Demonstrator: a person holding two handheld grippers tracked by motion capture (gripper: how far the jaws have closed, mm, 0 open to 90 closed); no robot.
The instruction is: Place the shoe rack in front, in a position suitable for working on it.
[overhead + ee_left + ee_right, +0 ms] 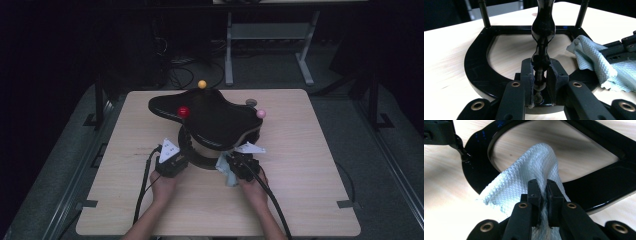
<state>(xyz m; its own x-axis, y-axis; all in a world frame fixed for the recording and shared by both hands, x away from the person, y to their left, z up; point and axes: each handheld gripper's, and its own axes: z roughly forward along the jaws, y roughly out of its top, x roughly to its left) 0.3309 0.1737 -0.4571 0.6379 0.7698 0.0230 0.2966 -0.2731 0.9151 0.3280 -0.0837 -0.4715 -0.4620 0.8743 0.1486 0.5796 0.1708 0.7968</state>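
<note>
A: Right gripper point(543, 185) pinched tight on waffle-weave cloth point(524, 175), pale and crumpled, draped over glossy black ring base point(599, 187).

B: Yep. Left gripper point(540, 72) clamped on turned black post point(542, 32) near its foot. Farther back, curvy black top point(210, 117), bare wood table point(300, 190).

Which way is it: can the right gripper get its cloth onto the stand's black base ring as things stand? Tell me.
Probably yes. The right gripper is shut on the cloth, which already drapes against the base ring. Nothing lies between them; the left gripper clamps the post farther along.
</note>
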